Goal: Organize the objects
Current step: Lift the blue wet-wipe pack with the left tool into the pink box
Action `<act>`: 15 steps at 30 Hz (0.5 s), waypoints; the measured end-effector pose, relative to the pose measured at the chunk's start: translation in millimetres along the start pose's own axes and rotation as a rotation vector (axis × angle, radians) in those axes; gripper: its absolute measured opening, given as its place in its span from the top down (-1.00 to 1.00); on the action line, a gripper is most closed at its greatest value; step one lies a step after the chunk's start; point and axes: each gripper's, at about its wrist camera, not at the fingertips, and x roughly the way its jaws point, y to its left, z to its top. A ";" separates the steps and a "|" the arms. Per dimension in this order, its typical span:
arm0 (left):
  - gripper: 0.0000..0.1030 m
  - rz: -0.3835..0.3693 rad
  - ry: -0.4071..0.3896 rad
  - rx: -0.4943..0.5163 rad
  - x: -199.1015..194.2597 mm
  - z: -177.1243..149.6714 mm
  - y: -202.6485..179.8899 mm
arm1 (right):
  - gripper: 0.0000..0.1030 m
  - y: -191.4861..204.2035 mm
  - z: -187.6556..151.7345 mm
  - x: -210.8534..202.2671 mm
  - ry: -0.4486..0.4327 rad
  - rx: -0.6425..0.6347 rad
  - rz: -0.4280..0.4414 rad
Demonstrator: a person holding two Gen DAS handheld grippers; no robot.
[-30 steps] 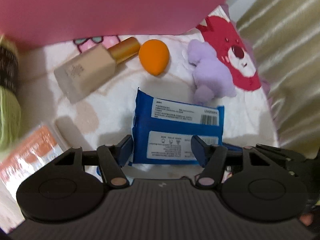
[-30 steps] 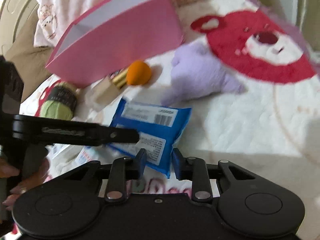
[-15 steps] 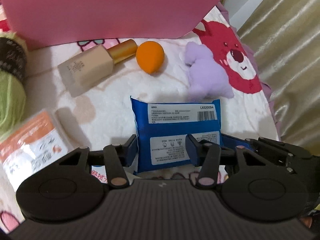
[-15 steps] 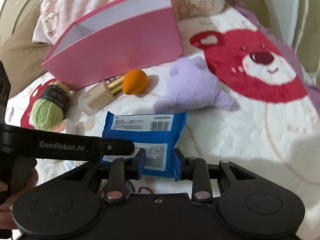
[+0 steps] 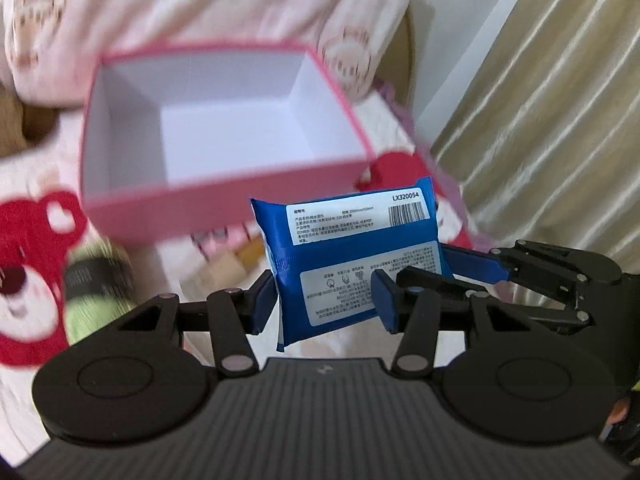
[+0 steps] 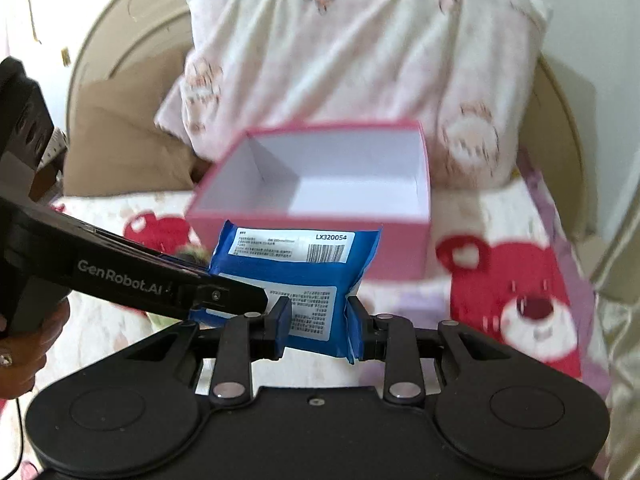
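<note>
I have the blue wipes packet (image 5: 352, 256) up off the bed, hanging in the air just in front of the near wall of the open pink box (image 5: 224, 204). Both my grippers are on it. My right gripper (image 6: 318, 326) is pinched tight across the packet's lower end. My left gripper (image 5: 324, 300) has just been closing, and its pads now press the same lower part from the other side.

The packet stands nearly upright, its long axis running from my jaws up toward the box. The barcode end is on top and farthest from me, leaning slightly right in the left wrist view, label side toward the cameras.

The risks, as I judge them: the packet is soft and slick, and I hold only its bottom edge, so it could sag, fold or slide out if either hand loosens or the two pull apart. If I carry it forward too low, its top edge could catch the box's near rim and push the light box back toward the pillow (image 6: 360, 60). A green yarn ball (image 5: 96, 288) lies below on the left, clear of the path.
</note>
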 end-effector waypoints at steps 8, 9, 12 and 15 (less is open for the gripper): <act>0.04 0.037 -0.077 -0.010 -6.6 67.5 19.9 | 0.33 -12.6 78.3 28.9 -0.026 -0.035 0.037; 0.04 0.042 -0.082 -0.019 -2.0 78.0 23.8 | 0.33 -14.1 83.9 35.1 -0.025 -0.039 0.041; 0.04 0.068 -0.105 -0.039 13.3 101.4 31.7 | 0.33 -22.7 102.7 60.7 -0.016 -0.045 0.045; 0.04 0.108 -0.118 -0.039 38.0 118.0 36.3 | 0.34 -34.4 116.3 92.1 0.014 -0.035 0.032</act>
